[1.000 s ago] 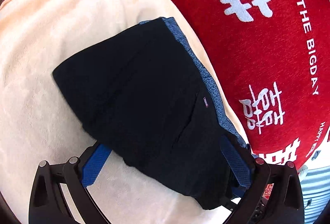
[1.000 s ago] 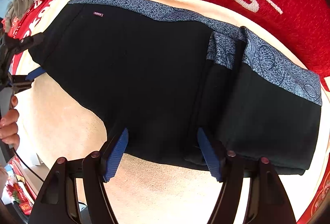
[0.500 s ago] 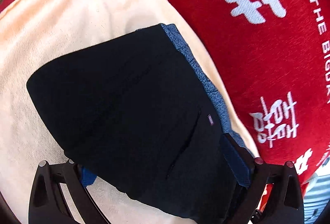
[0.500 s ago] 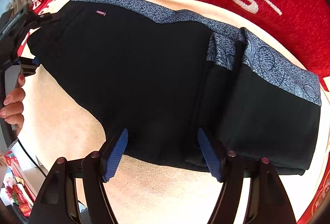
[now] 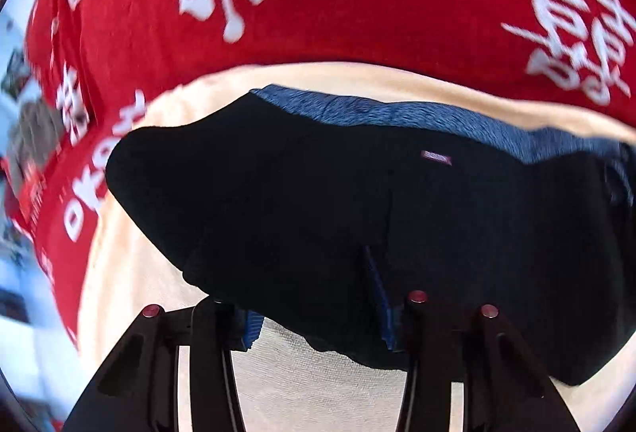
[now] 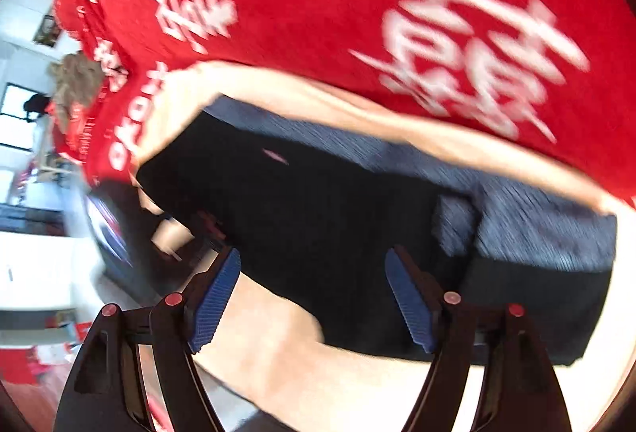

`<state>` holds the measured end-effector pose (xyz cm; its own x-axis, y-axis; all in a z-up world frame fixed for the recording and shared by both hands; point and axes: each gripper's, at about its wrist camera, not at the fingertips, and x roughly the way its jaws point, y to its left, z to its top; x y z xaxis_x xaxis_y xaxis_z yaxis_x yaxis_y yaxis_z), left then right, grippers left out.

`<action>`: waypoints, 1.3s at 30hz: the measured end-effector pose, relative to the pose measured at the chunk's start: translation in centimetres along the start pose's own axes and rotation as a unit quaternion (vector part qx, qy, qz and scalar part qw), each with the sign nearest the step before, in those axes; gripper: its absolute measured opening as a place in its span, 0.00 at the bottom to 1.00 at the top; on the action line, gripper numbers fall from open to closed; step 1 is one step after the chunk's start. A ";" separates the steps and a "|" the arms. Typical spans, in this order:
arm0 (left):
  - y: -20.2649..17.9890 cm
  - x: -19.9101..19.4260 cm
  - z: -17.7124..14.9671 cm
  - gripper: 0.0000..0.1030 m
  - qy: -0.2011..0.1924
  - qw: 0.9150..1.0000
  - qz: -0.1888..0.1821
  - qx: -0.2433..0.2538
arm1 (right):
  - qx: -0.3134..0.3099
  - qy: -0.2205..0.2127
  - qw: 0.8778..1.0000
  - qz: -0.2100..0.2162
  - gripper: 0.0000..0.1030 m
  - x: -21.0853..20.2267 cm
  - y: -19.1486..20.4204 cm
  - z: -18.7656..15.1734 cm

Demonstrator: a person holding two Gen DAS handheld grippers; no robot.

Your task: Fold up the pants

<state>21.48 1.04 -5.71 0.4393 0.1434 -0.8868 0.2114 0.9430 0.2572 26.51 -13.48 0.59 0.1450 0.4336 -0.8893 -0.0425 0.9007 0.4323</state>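
The black pants (image 5: 357, 217) with a blue patterned waistband (image 5: 417, 113) lie folded on a cream towel (image 5: 131, 273). In the left wrist view my left gripper (image 5: 314, 316) has its jaws apart, and the pants' near edge lies over the blue fingertips (image 5: 377, 288). In the right wrist view the pants (image 6: 338, 217) lie just beyond my right gripper (image 6: 314, 296), which is open and empty, its blue pads (image 6: 214, 296) at the fabric's near edge. Both views are motion-blurred.
A red blanket with white characters (image 5: 357, 2) covers the surface behind the towel, also in the right wrist view (image 6: 357, 14). The towel (image 6: 298, 364) extends toward me. Room clutter shows at far left (image 6: 35, 233).
Both cameras have swung and tilted down low toward the pants. The left gripper has moved in so the pants' edge drapes over its fingers. The right gripper stays open.
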 end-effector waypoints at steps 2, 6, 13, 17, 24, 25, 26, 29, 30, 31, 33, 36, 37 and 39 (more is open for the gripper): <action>-0.8 -0.2 -0.2 0.45 -0.007 1.000 0.015 0.025 | -0.023 0.020 0.999 0.026 0.78 0.7 2.9 2.9; -1.3 -0.1 -0.2 0.45 -0.011 0.999 0.018 0.043 | -0.066 0.081 0.994 0.017 0.79 4.2 8.7 7.1; -1.2 -0.1 -0.4 0.45 -0.010 0.999 0.003 0.043 | -0.114 0.221 0.968 0.009 0.79 13.6 15.7 10.3; -0.9 -0.3 -0.6 0.45 -0.013 0.999 0.002 0.042 | -0.142 0.277 0.949 -0.043 0.79 18.6 17.7 10.4; -0.6 -0.9 -0.7 0.45 -0.008 0.999 0.000 0.046 | -0.158 0.327 0.928 -0.078 0.24 21.5 16.9 9.1; -0.5 -1.1 -0.8 0.45 -0.012 0.999 -0.004 0.045 | -0.164 0.312 0.933 -0.076 0.20 20.7 16.8 9.2; -0.6 -1.7 -0.7 0.45 -0.019 0.999 -0.010 0.048 | -0.166 0.298 0.937 -0.071 0.19 19.9 16.7 9.2; -0.6 -3.2 -0.2 0.45 -0.038 0.998 -0.026 0.049 | -0.162 0.262 0.951 -0.032 0.19 16.4 15.6 9.1; -0.8 -3.8 0.0 0.45 -0.043 0.997 -0.034 0.048 | -0.154 0.250 0.956 -0.013 0.19 15.0 15.2 9.1; -0.8 -4.5 0.2 0.45 -0.048 0.997 -0.042 0.047 | -0.146 0.239 0.960 0.004 0.19 14.1 14.8 9.2; -1.0 -6.3 0.8 0.45 -0.059 0.995 -0.065 0.046 | -0.127 0.213 0.968 0.048 0.19 11.2 13.4 9.0; -2.2 -9.3 1.7 0.45 -0.079 0.991 -0.092 0.053 | -0.095 0.171 0.974 0.114 0.18 7.1 10.7 8.4; -2.7 -10.4 1.9 0.45 -0.084 0.990 -0.101 0.056 | -0.086 0.159 0.975 0.131 0.18 5.8 9.6 7.9; -3.8 -12.0 2.3 0.45 -0.091 0.987 -0.114 0.061 | -0.063 0.133 0.975 0.166 0.18 3.6 7.5 6.5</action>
<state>17.40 -4.91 4.84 0.5153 -0.1358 -0.8462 0.4220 0.8996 0.1127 33.15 -5.30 1.64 -0.1587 0.6784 -0.7173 -0.1669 0.6977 0.6967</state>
